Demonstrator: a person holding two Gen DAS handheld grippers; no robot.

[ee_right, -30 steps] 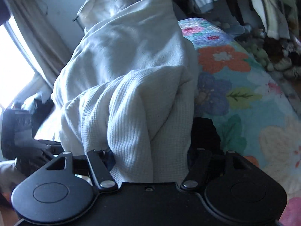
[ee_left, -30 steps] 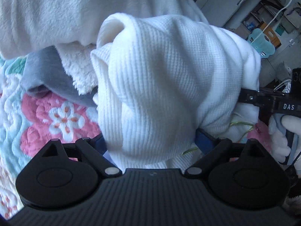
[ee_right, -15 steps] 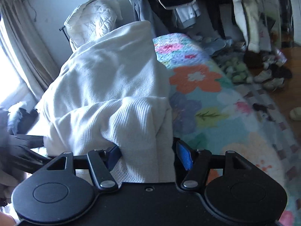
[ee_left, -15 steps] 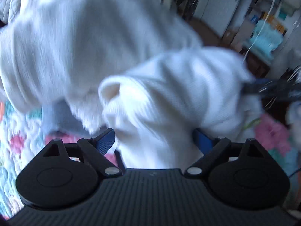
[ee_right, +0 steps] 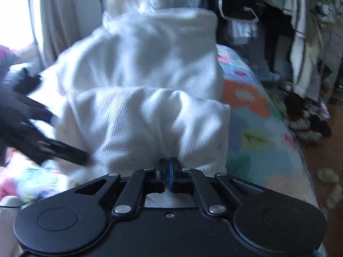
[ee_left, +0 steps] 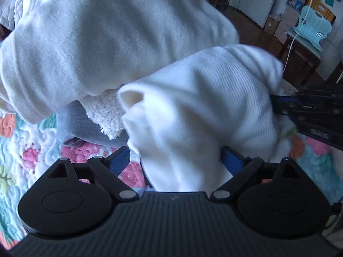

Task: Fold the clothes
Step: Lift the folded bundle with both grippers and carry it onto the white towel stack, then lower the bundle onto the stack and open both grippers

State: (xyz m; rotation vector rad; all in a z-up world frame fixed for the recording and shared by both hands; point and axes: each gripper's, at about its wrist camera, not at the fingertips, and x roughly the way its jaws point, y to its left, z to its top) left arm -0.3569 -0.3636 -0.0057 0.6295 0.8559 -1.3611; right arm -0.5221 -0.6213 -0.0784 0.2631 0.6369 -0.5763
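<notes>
Above quilt (ee_right: 253, 141), right claw (ee_right: 168, 171) pinching garment (ee_right: 150, 124)

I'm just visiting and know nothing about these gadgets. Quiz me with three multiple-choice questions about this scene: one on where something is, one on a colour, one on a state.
1. Where does the white ribbed garment sit in the left wrist view?
A. between the left gripper's spread fingers
B. on the floor
C. on a hanger

2. What colour are the pads on those fingers?
A. red
B. blue
C. yellow

3. How do the right gripper's jaws stand?
A. wide apart
B. out of sight
C. shut on the garment's edge

Answers:
1 A, the fabric rises between the two fingers.
2 B, blue shows on both fingers.
3 C, the pads meet with cloth bunched at them.
</notes>
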